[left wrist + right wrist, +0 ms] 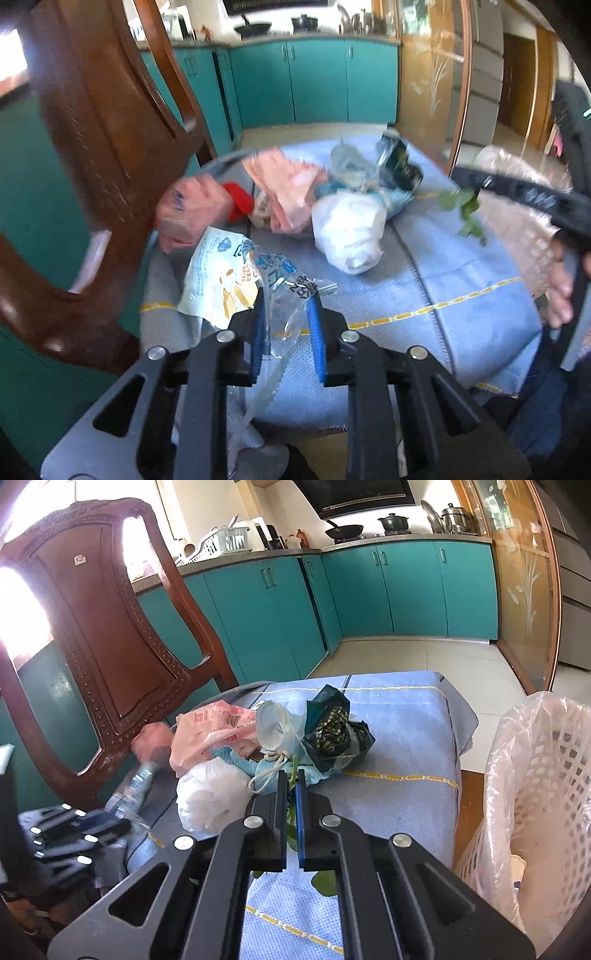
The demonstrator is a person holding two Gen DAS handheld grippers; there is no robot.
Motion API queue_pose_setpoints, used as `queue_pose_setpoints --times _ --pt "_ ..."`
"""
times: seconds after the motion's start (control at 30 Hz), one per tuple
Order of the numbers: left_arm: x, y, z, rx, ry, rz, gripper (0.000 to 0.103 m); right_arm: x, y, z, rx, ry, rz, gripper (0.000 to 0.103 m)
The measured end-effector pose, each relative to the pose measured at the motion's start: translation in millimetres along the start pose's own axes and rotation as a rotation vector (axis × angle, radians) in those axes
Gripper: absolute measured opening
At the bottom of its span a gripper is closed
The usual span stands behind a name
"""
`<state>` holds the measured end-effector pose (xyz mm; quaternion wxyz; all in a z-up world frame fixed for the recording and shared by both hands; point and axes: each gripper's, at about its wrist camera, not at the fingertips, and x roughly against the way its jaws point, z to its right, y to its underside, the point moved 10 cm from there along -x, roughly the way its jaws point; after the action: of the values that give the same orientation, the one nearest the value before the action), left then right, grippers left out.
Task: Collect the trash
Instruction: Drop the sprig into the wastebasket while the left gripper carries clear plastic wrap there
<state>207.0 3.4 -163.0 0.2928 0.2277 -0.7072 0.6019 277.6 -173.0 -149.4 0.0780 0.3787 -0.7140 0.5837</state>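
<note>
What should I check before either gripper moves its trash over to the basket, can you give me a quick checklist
1. Right gripper has a firm hold on the leafy stem: ok, the jaws are nearly closed on it.
2. Left gripper has a firm hold on the clear plastic wrapper: cannot tell, the film sits between the fingers with a visible gap.
3. Lined basket is open and has room: ok, only a little shows at the bottom.
4. Right gripper's path to the basket: ok, nothing stands between them.
5. Wrapper clear of the wooden chair: cannot tell, motion blur.
6. Pile left on the blue cloth: not ok, several bags remain.
</note>
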Motion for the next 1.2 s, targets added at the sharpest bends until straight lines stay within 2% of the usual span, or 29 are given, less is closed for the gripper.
queue_pose_setpoints --times 0.13,0.4,0.5,0.6,0.67,0.77,0.87,1.03,1.2 --pt "30.8 -7.7 -1.1 0.009 0.025 0.083 0.022 1.6 7.2 -0.2 0.023 0.039 0.001 0.005" --pt "65.9 -16.4 11.4 -0.014 0.095 0.19 0.022 10.1 16.9 -3.6 0.037 0.075 0.017 0.005" --pt "66.3 -23.9 17.3 -0.022 0.106 0.198 0.022 28.9 6.6 -3.9 0.01 0.074 0.061 0.005" --pt "70.8 -35.5 26.4 -0.034 0.126 0.21 0.022 58.5 -8.7 -1.7 0.035 0.137 0.108 0.005" --pt "77.3 -45.7 35.3 -0.045 0.152 0.229 0.022 80.4 -21.3 2.7 0.036 0.147 0.139 0.005" --pt "80.4 -64.6 57.7 -0.059 0.222 0.265 0.022 118.7 -45.9 20.9 0.046 0.225 0.211 0.004" --pt "81.5 -80.3 88.6 -0.08 0.314 0.286 0.022 154.0 -59.5 51.0 0.002 0.288 0.272 0.005" --pt "70.7 -101.2 153.0 -0.133 0.475 0.287 0.022 181.5 -45.3 111.2 -0.073 0.431 0.254 0.005" --pt "52.7 -118.5 235.6 -0.206 0.634 0.243 0.022 214.5 -28.4 161.6 -0.182 0.501 0.268 0.005"
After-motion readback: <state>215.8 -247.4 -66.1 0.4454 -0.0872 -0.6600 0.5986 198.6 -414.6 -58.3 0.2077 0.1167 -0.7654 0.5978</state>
